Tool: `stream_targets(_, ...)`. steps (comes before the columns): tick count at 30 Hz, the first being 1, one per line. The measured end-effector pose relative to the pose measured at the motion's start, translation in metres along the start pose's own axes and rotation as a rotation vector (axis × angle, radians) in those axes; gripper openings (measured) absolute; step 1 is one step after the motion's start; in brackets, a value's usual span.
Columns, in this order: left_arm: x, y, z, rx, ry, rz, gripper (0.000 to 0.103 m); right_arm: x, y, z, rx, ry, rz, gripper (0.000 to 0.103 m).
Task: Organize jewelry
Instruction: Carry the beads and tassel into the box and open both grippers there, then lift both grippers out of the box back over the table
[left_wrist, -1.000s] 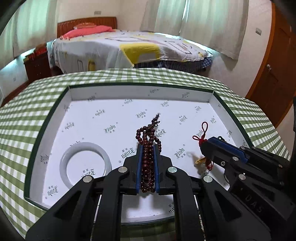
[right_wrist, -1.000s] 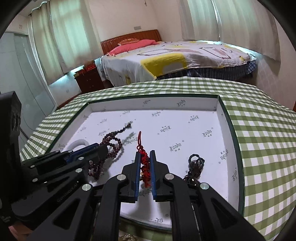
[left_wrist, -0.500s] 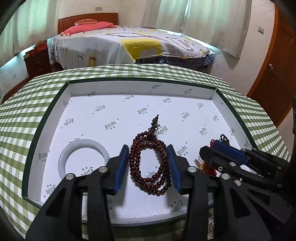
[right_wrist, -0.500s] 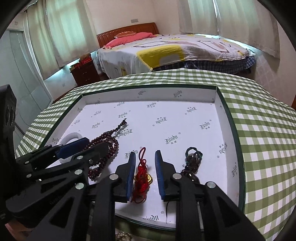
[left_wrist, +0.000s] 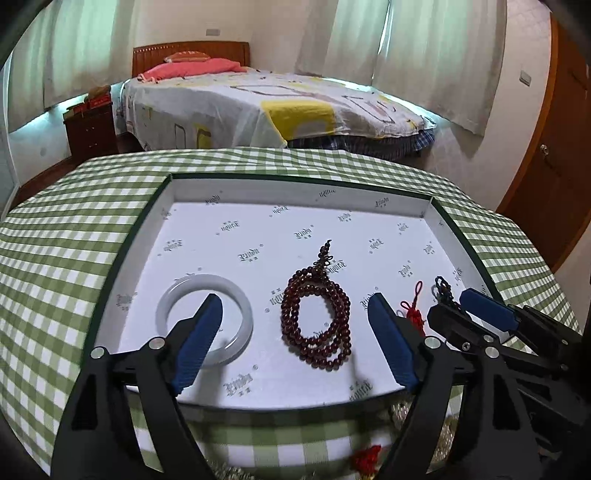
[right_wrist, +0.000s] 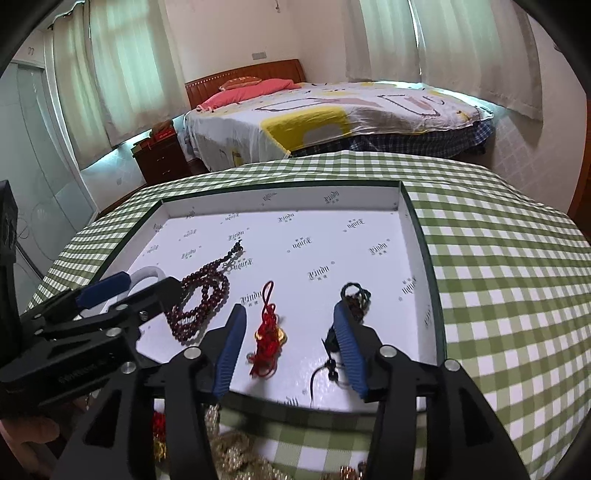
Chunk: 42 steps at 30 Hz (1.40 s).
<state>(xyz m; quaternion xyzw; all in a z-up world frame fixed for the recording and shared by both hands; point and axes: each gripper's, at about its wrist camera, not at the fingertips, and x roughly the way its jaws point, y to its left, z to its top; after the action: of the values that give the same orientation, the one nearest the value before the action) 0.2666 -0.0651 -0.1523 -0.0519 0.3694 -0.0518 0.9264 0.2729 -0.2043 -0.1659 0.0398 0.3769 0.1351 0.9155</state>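
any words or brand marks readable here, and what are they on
"Yindu" (best reading, ornate script): a logo repeated all over the white lining of the tray, clearest near its front edge; many copies are upside down.
Small marks under each logo: too small to read.
Embossed lettering on the left gripper's black body, seen from the right wrist: too blurred to read.
No other text shows.

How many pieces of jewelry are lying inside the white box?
4: a white bangle at left, dark red beads beside it, a red knot charm, and a dark cord piece at right. More lies outside.
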Motion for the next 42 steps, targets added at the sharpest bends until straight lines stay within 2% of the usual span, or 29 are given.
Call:
stream_targets(7,-0.027,0.001,-0.006,-0.010,-0.046,0.003,0.087,-0.019,0.004,-0.010,-0.011,-0.022,-0.015,0.056)
stream_targets(16,-0.063,-0.001,-0.017,0.016,-0.092,0.030,0.088,-0.045,0.013,-0.021,-0.036,-0.048,-0.034,0.057)
stream_targets(30,-0.115,0.015,-0.046,-0.002,-0.123,0.081,0.088,-0.082,0.020,-0.042,-0.046,-0.082,-0.046,0.059)
stream_targets(42,-0.136,0.044,-0.092,-0.037,-0.069,0.146,0.088,-0.100,0.013,-0.072,-0.036,-0.072,-0.059,0.061)
